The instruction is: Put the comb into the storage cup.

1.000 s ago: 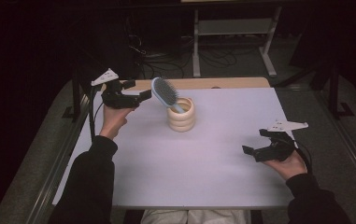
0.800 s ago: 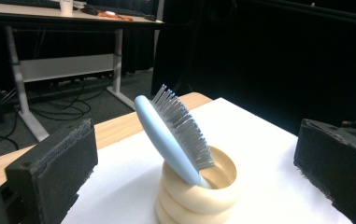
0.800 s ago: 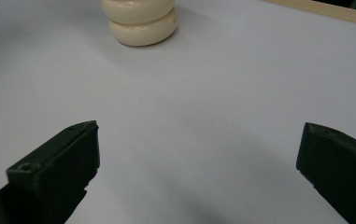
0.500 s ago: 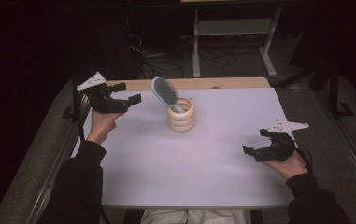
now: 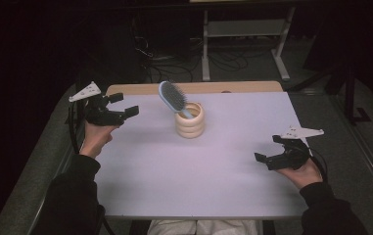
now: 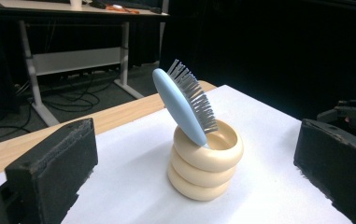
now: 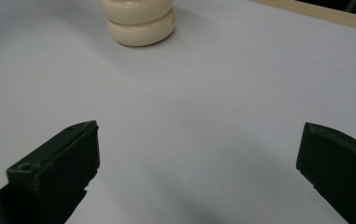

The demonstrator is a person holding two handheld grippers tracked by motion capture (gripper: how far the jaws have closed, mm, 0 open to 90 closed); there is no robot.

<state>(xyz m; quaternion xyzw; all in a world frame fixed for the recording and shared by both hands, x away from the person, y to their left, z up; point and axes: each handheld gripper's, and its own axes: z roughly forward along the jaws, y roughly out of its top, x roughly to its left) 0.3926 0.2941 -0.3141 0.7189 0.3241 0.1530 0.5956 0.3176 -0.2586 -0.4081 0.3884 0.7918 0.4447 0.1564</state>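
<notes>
Hairbrush, pale blue plastic with grey bristles [image 5: 170,96], stands handle-down in a cream holder shaped like three stacked rings [image 5: 190,121] at the back middle of the white counter [image 5: 184,176]. From the high view, the brush head leans up and toward the left gripper [image 5: 125,104], which hovers near the counter's left edge with its fingers spread and holding nothing. The right gripper [image 5: 268,150] rests well apart at the front right, fingers also spread and empty, so the left hand looks the nearer one.

In the left gripper view, the hairbrush [image 6: 185,105] sits straight ahead between the two black fingers [image 6: 54,163], its long axis tilted up and back, smooth blue back facing left, bristles facing right. The holder [image 6: 204,168] is glossy and upright.

In the right gripper view, the holder's lower rings [image 7: 140,21] lie far ahead, to the left of the wide-open fingers [image 7: 59,168].
</notes>
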